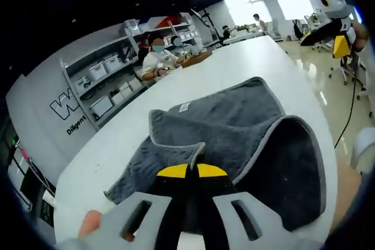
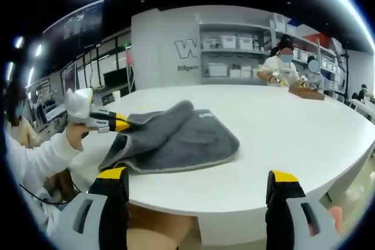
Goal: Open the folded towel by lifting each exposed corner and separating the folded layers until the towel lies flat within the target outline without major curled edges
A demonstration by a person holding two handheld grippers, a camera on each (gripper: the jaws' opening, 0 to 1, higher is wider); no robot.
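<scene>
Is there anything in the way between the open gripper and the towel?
Nothing visible. The right gripper hangs open off the table edge, with bare tabletop between it and the towel. The left gripper is shut on a towel corner.

In the left gripper view, the left gripper (image 1: 187, 171) covers the near part of the grey towel (image 1: 234, 124), so the pinched edge between its closed jaws is hidden. The lifted flap hides the towel layer and the counter (image 1: 234, 68) under it. No target outline can be made out on the counter. The wall lettering (image 1: 70, 109) is cut off by the shelves (image 1: 108, 80). In the right gripper view, the towel's far side is hidden behind its raised fold, and the right gripper (image 2: 196, 188) shows its two jaws cut off at the bottom edge. The boxes (image 2: 234, 42) on the shelves are too small to tell.
</scene>
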